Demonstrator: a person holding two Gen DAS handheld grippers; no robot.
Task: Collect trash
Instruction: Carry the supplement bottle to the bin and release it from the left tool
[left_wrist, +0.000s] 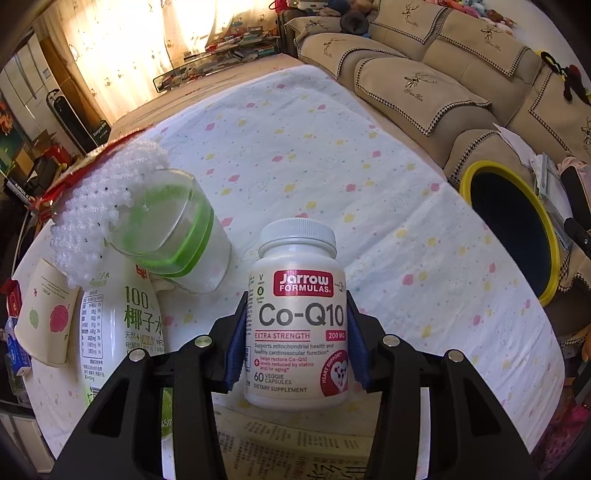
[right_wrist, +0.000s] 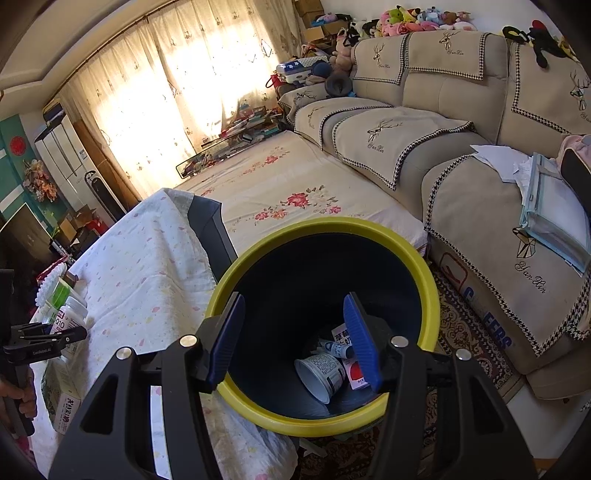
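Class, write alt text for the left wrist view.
The left hand-held gripper clamps a white Co-Q10 supplement bottle standing on a spotted tablecloth. A clear cup, a coconut water bottle and a paper cup sit left; a yellow-rimmed bin waits right.

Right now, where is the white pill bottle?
In the left wrist view the pill bottle stands upright on the table, between the left gripper's blue pads, right of the glass jar.

Crowded at the tabletop (left_wrist: 388, 177) left edge: glass cup (left_wrist: 173, 236), coconut water bottle (left_wrist: 122, 328) and paper cup (left_wrist: 44, 314) packed beside the supplement bottle (left_wrist: 297, 317). Open cloth to its right, up to the bin (left_wrist: 554, 236) rim.
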